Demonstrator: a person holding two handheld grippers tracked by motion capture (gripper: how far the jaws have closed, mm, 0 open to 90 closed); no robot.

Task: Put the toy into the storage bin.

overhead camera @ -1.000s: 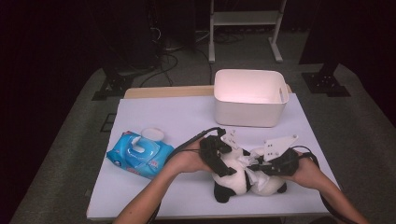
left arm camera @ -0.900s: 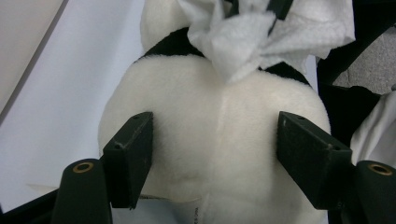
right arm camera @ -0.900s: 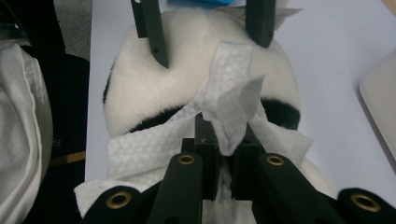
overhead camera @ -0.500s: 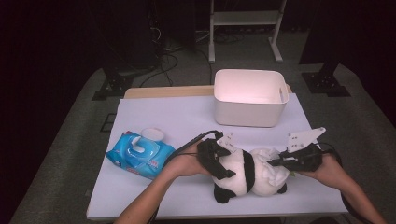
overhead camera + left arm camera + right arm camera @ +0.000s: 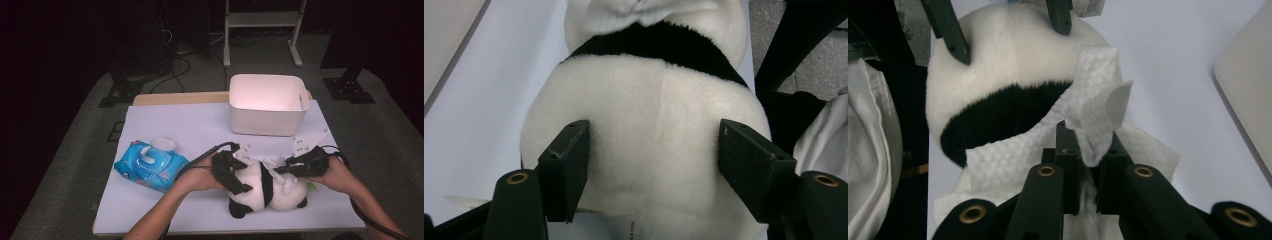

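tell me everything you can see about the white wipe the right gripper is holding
The wipe is a thin white sheet with an embossed, quilted texture, crumpled and folded. The right gripper pinches a bunch of it between shut jaws, one corner sticking up. The rest drapes over the plush panda, across its black band and white fur, near the table's front edge.

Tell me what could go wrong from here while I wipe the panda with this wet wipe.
The right gripper pinches only a bunched fold of the wipe, so it may slip out mid-stroke. The left gripper clamps soft plush on the panda, which could squirm or roll under pressure. The loose wipe edge could snag on the left gripper's nearby jaws.
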